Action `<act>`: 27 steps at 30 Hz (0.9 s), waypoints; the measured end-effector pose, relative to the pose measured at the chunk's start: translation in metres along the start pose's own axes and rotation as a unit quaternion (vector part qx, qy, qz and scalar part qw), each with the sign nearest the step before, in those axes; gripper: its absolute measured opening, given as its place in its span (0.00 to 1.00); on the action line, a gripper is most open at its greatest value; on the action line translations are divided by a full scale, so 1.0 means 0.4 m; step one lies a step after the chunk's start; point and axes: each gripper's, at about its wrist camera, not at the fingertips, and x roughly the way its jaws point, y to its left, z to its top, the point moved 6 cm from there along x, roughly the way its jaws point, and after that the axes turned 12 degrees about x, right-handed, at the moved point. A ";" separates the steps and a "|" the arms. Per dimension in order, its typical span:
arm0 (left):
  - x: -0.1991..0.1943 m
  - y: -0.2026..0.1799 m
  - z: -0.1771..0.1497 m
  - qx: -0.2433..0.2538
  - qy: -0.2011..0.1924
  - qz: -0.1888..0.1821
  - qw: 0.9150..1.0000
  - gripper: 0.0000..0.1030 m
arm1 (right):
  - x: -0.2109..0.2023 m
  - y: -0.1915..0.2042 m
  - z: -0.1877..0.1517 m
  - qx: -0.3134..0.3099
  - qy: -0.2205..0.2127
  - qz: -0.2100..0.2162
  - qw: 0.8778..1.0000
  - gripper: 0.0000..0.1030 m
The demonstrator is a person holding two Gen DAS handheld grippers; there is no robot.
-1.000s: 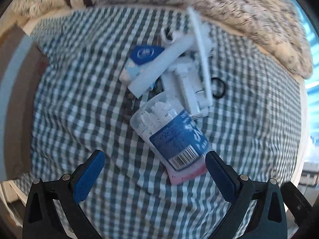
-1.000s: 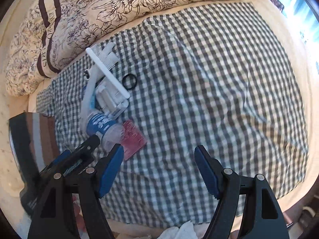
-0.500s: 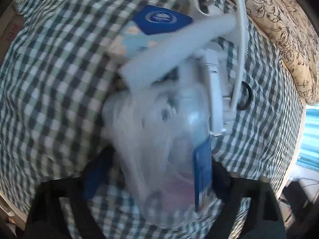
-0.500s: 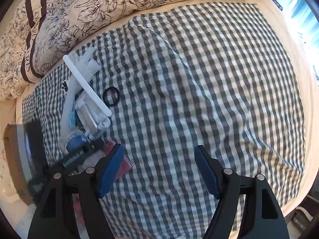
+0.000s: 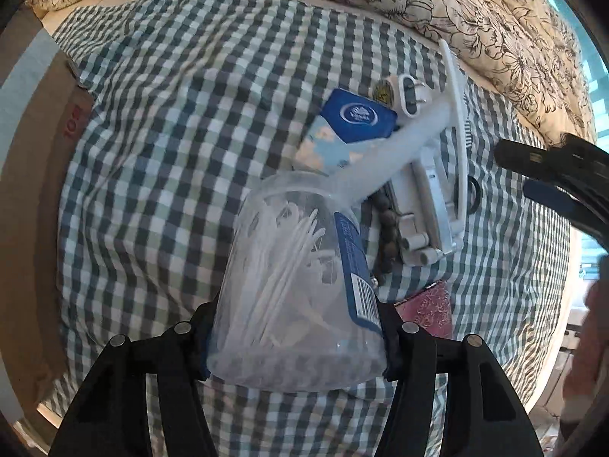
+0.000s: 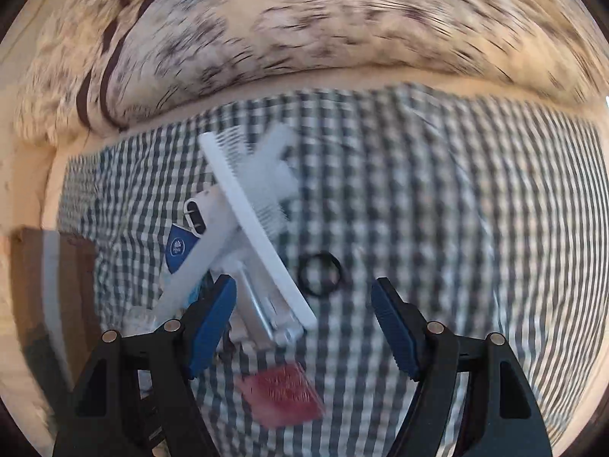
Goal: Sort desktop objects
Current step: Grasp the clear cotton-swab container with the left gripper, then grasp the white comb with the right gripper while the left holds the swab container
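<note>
My left gripper (image 5: 297,339) is shut on a clear plastic jar of white floss picks (image 5: 293,282) with a blue label and holds it over the checked cloth (image 5: 152,152). Beyond it lies a pile: a blue tissue pack (image 5: 350,125), a white tube (image 5: 396,148), a white comb (image 5: 456,114), a white folding stand (image 5: 426,205), a white plug (image 5: 407,95), a dark bead bracelet (image 5: 388,228), a black hair tie (image 5: 474,194) and a pink packet (image 5: 426,304). My right gripper (image 6: 304,327) is open and empty above the comb (image 6: 259,228), hair tie (image 6: 319,274) and pink packet (image 6: 285,392).
A floral quilt (image 5: 418,0) lies bunched along the far side of the cloth; it also shows in the right wrist view (image 6: 304,38). A brown cardboard box (image 5: 30,152) stands at the left edge. The right gripper's fingers (image 5: 552,175) reach in at the right.
My left gripper closed on the floss pick jar and lifted it off the pink packet. My right gripper swung left and forward over the pile, still open.
</note>
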 end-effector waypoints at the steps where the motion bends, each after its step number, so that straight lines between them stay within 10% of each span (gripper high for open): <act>1: 0.000 0.005 0.002 0.001 -0.001 0.000 1.000 0.60 | 0.014 0.010 0.004 -0.010 0.003 -0.006 1.000 0.71; 5: -0.001 0.023 0.004 -0.001 0.001 -0.008 1.000 0.60 | 0.061 0.039 0.012 -0.040 0.009 -0.038 0.998 0.68; 17: -0.016 0.059 0.020 0.002 -0.001 -0.007 1.000 0.60 | 0.083 0.062 -0.002 -0.048 0.025 -0.036 0.998 0.01; 27: -0.083 0.053 0.004 0.007 -0.034 0.007 0.999 0.60 | -0.028 0.055 -0.040 -0.006 0.021 0.017 1.000 0.00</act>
